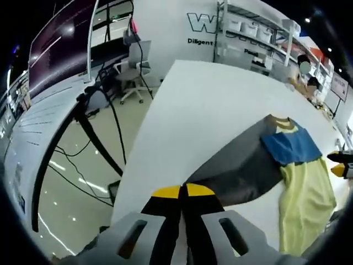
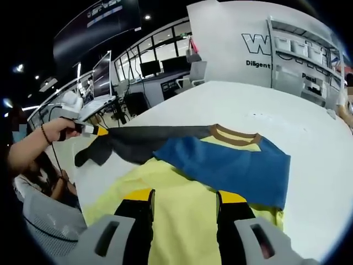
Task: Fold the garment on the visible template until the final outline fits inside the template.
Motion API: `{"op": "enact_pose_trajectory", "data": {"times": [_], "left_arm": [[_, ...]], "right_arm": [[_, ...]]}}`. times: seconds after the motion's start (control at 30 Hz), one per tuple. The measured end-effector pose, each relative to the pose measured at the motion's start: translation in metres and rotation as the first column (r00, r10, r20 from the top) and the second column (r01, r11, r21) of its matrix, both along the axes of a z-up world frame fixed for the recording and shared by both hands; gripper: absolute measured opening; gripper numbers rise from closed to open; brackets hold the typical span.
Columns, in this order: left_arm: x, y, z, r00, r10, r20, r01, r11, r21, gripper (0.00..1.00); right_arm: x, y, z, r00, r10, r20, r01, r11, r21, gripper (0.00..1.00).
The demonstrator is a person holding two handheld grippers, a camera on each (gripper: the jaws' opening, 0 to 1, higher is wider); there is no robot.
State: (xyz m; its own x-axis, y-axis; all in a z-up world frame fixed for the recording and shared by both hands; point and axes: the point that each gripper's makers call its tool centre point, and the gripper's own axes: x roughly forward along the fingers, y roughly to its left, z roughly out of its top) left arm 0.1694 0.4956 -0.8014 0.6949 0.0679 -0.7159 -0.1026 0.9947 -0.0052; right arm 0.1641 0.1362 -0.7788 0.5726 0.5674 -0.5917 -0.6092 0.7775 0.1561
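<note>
The garment lies on the white table point(image 1: 209, 105); it has a yellow body point(image 1: 306, 193), a blue panel point(image 1: 292, 146), a brown-trimmed collar point(image 2: 234, 136) and a dark grey sleeve point(image 1: 237, 165). My left gripper point(image 1: 182, 191) is shut on the end of the grey sleeve, which is pulled out straight toward the table's edge. In the right gripper view a hand holds that left gripper point(image 2: 96, 131) with the sleeve point(image 2: 143, 142) stretched from it. My right gripper point(image 2: 185, 196) is open and hovers low over the yellow body point(image 2: 176, 182), below the blue panel point(image 2: 231, 165). It also shows in the left gripper view as the right gripper point(image 1: 339, 164).
The table edge point(image 1: 138, 160) runs just left of the held sleeve, with cables point(image 1: 83, 165) and an office chair point(image 1: 135, 72) on the floor beyond. Shelving point(image 1: 259, 33) stands behind the table. A person's arm point(image 2: 27, 149) and a grey sleeve point(image 2: 47, 223) are at the left of the right gripper view.
</note>
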Motion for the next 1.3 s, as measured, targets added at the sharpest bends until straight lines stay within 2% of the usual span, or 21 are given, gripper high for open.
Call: {"op": "enact_pose_trajectory", "data": {"times": [0.3,0.5,0.6,0.67,0.7,0.77,0.87,1.0,1.1,1.3], "left_arm": [[0.01,0.01,-0.016,0.999,-0.023,-0.044,0.026,0.997,0.07,0.0],[0.011,0.016,-0.022,0.998,-0.017,-0.064,0.022,0.997,0.078,0.0],[0.012,0.016,-0.021,0.998,-0.02,-0.054,0.025,0.996,0.088,0.01],[0.017,0.015,-0.015,0.998,-0.059,-0.011,0.06,0.989,0.136,0.06],[0.018,0.012,-0.01,0.997,-0.08,0.011,0.077,0.986,0.15,0.11],[0.018,0.008,-0.007,0.996,-0.092,0.021,0.088,0.985,0.152,0.16],[0.016,-0.001,-0.003,0.993,-0.111,0.029,0.105,0.983,0.15,0.14],[0.016,-0.015,0.005,0.988,-0.136,0.071,0.126,0.982,0.137,0.16],[0.014,-0.034,0.009,0.98,-0.173,0.095,0.162,0.98,0.113,0.16],[0.007,-0.06,0.018,0.966,-0.226,0.128,0.213,0.971,0.106,0.16]], "right_arm": [[0.0,0.0,0.002,1.0,-0.001,0.004,0.001,1.0,-0.001,0.41],[0.0,-0.006,-0.002,1.0,-0.008,0.002,0.008,1.0,-0.009,0.41],[0.007,-0.018,-0.007,0.999,-0.037,-0.01,0.037,0.999,-0.013,0.41],[0.013,-0.029,-0.005,0.998,-0.064,-0.009,0.064,0.998,-0.011,0.41],[0.016,-0.034,-0.003,0.997,-0.074,-0.002,0.074,0.997,-0.016,0.41],[0.019,-0.038,-0.001,0.997,-0.082,0.006,0.082,0.996,-0.021,0.42],[0.025,-0.045,0.003,0.995,-0.097,0.014,0.097,0.995,-0.02,0.42],[0.03,-0.048,0.008,0.994,-0.105,0.028,0.105,0.994,-0.02,0.42],[0.032,-0.049,0.009,0.994,-0.103,0.033,0.104,0.994,-0.027,0.42],[0.04,-0.057,0.015,0.993,-0.111,0.043,0.112,0.993,-0.028,0.42]]}}
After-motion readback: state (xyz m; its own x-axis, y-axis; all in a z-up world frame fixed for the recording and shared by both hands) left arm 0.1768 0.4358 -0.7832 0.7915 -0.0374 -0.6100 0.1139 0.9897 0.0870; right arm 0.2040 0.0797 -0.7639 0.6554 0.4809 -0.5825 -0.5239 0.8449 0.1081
